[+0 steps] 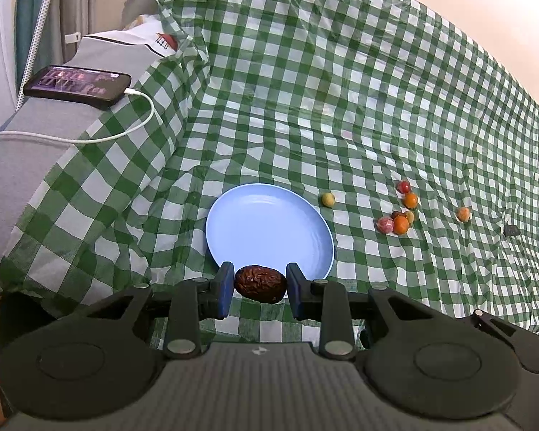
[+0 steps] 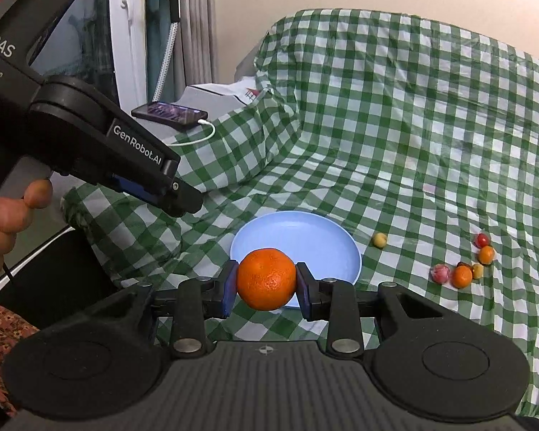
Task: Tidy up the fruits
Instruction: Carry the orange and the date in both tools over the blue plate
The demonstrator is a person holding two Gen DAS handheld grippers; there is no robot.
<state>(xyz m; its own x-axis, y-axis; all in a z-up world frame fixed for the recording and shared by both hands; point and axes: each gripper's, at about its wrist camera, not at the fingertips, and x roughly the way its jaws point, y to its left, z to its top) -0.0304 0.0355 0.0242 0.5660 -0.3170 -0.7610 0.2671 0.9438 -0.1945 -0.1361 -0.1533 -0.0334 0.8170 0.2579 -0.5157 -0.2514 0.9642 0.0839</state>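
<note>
Left wrist view: left gripper [image 1: 258, 284] pinching a wrinkled date [image 1: 260, 283], right gripper [image 2: 266, 280] pinching an orange [image 2: 266, 279], both near the bare blue plate [image 1: 269, 226]; scattered small fruits [image 1: 400, 224] remain on the cloth.

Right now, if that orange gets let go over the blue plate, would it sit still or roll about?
The orange looks round and smooth, so it would probably roll. The blue plate has a raised rim, which likely stops it. Its firm-looking peel suggests the right gripper won't bruise it.
</note>
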